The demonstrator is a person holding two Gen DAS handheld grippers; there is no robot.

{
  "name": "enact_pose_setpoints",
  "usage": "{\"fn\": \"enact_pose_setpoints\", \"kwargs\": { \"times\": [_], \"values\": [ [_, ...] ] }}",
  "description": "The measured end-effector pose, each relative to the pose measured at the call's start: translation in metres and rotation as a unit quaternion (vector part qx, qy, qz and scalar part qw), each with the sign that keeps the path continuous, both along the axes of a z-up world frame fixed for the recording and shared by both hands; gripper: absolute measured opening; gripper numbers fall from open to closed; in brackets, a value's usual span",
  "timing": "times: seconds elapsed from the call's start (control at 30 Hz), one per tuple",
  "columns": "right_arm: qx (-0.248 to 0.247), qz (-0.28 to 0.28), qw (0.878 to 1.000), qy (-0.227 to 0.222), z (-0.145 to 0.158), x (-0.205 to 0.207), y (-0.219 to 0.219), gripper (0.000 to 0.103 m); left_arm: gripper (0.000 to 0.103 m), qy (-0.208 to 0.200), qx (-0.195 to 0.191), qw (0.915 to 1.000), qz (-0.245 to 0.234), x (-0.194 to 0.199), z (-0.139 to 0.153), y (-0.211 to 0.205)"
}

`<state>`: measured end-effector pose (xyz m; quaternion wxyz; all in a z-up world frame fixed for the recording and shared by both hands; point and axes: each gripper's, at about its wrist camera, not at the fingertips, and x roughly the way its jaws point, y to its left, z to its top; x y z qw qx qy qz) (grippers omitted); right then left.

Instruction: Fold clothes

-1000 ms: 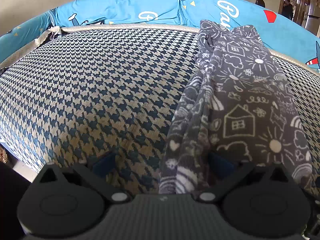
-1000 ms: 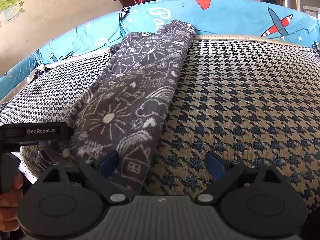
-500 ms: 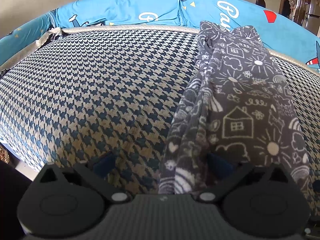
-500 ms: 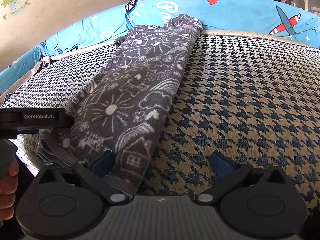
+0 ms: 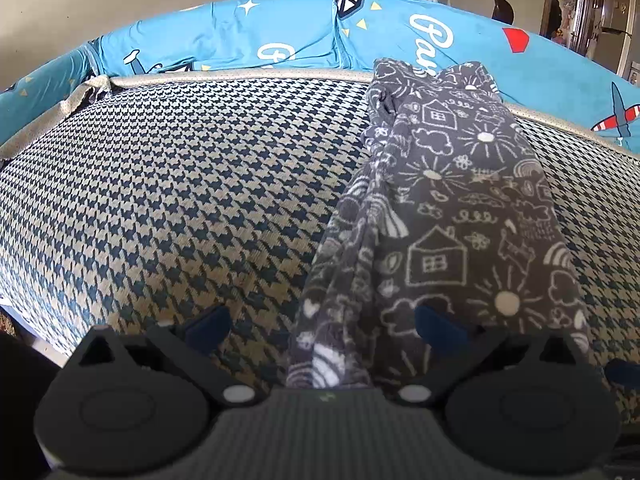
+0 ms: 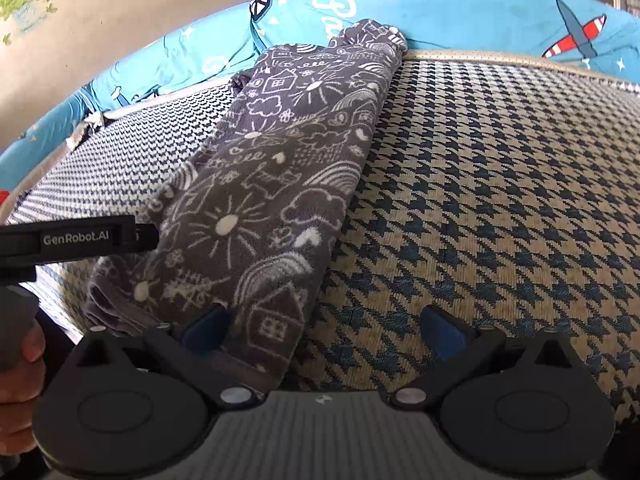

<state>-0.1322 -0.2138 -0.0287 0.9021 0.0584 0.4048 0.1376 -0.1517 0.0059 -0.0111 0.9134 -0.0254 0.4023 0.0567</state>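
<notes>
The garment (image 5: 452,216), a long strip on the sofa seat (image 5: 180,200), has its near end between both wide-open pairs of fingers (image 5: 434,322) (image 6: 208,322), so an uneven pinch could skew its layers.

A wide cushion (image 5: 180,200) covered in navy and tan houndstooth weave carries everything. A pale beaded trim (image 5: 240,76) edges its far side, and beyond that trim rises a bright blue backrest cover (image 5: 280,36) printed with aeroplanes and white lettering. Directly on the cushion lies a grey garment (image 5: 460,208) with white doodles, folded into a long strip from the near edge to the trim, its far end touching the backrest cover
</notes>
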Motion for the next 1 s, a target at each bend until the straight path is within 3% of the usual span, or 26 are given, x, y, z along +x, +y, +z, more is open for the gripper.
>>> {"fn": "enact_pose_setpoints", "kwargs": {
  "times": [0.33, 1.0],
  "values": [
    [0.097, 0.028, 0.995, -0.002, 0.033, 0.052, -0.034, 0.103, 0.103, -0.005, -0.006, 0.9997, -0.024, 0.030, 0.017, -0.012],
    [0.162, 0.007, 0.987, -0.006, 0.049, 0.183, -0.073, 0.103, 0.103, 0.016, -0.007, 0.9990, -0.042, 0.120, 0.022, -0.047]
  ]
}}
